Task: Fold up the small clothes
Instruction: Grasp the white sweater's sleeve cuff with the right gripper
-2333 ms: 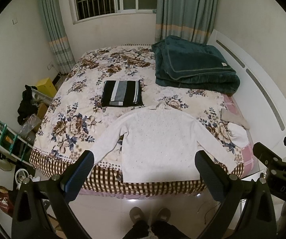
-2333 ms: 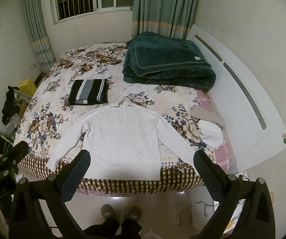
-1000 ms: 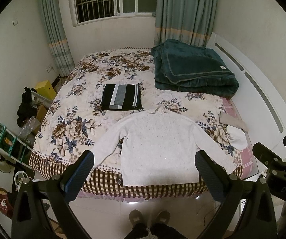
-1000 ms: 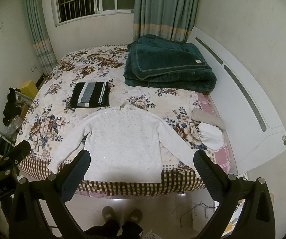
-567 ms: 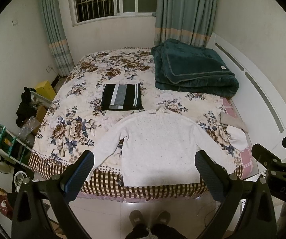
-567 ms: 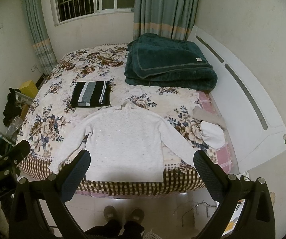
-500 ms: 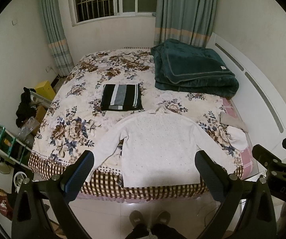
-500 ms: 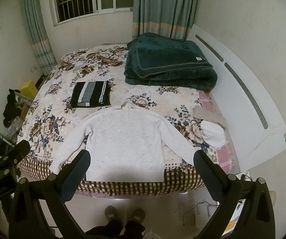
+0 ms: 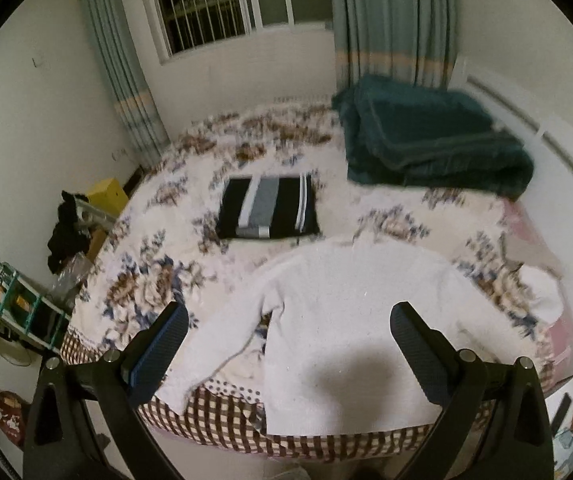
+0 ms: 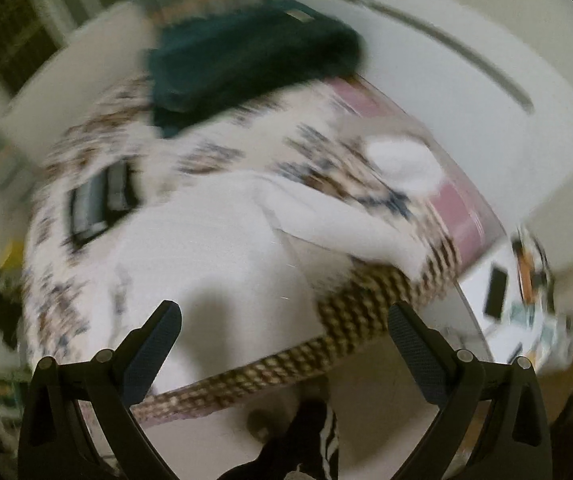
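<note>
A white long-sleeved sweater [image 9: 350, 320] lies flat and face up at the near edge of the floral bed [image 9: 158, 248], sleeves spread to both sides. My left gripper [image 9: 286, 344] is open and empty, above the sweater's lower left part. The right wrist view is blurred and tilted; there the sweater [image 10: 214, 248] fills the middle, its right sleeve [image 10: 346, 224] running toward the bed corner. My right gripper [image 10: 284, 340] is open and empty over the sweater's hem. A folded black, grey and white striped garment [image 9: 268, 208] lies behind the sweater.
A folded dark green blanket [image 9: 426, 140] lies at the far right of the bed, by the white headboard [image 9: 546, 152]. A small white cloth [image 9: 540, 288] sits at the bed's right edge. A shelf with clutter [image 9: 18, 312] stands on the left floor. Loose items lie on the right floor [image 10: 526, 280].
Both grippers have moved closer to the bed and lower over the sweater. The right gripper has swung and tilted fast, blurring its view. Both stay open.
</note>
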Tool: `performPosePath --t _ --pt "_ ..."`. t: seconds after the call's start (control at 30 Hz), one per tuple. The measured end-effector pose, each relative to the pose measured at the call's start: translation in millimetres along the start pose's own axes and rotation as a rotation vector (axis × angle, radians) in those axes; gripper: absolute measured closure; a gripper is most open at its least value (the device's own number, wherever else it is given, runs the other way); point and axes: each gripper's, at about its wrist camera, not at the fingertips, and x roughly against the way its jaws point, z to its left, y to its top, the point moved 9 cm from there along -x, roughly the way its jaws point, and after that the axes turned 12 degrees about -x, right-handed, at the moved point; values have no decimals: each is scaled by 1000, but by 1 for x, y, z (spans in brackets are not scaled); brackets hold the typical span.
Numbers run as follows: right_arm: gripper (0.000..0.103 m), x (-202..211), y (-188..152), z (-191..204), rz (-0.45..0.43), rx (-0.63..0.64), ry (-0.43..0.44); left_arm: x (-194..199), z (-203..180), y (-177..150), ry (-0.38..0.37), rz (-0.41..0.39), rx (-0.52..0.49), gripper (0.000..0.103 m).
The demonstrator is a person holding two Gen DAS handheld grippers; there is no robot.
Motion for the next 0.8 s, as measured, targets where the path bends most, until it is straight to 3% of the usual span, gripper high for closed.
performPosePath --t 0.2,0.4,0.57,0.63,0.67,0.73,0.77,0.8 --pt "4 -170 47 -146 93 -301 -96 -116 -47 -36 39 178 -38 0" --pt "4 -329 77 -278 172 -563 -125 -222 -88 -69 55 328 -33 0" --pt "4 -418 75 -343 231 -630 -195 -293 -119 -96 70 430 4 0" --pt "6 -446 72 -353 258 -660 -165 -311 -131 -101 61 452 6 0" --pt "12 -458 73 -354 266 -674 -128 -320 -139 -103 54 456 2 0" --pt "48 -474 76 -348 283 -673 -59 -333 -152 -102 41 454 -12 0" --pt "57 -476 79 -347 275 -655 -63 -339 -161 -103 29 452 -30 0" --pt "83 -476 83 -346 253 -633 -65 -343 -168 -102 24 452 -43 0"
